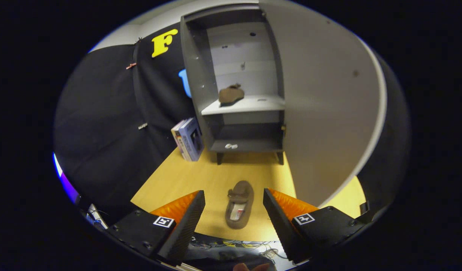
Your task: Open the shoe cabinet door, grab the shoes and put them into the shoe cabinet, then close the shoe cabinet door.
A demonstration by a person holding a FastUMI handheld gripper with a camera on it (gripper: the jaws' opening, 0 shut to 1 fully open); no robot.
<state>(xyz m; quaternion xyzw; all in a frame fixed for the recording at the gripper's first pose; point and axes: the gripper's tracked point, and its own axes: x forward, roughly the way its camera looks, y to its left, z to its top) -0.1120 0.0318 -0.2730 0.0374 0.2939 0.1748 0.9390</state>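
Note:
The grey shoe cabinet (195, 75) stands at the far end of the wooden floor with its door (325, 113) swung wide open toward me on the right. One brown shoe (231, 94) rests on the cabinet's pale middle shelf (253, 104). A second brown shoe (239, 204) lies on the floor, opening up, between my fingers and slightly ahead of them. My gripper (234, 199) is open and holds nothing; both fingers stand apart from the shoe.
A blue and white box (188, 139) leans by the cabinet's left foot against the black cloth wall. A small pale scrap (231, 146) lies on the cabinet's bottom shelf. Cables (234, 246) lie past the floor board's near edge.

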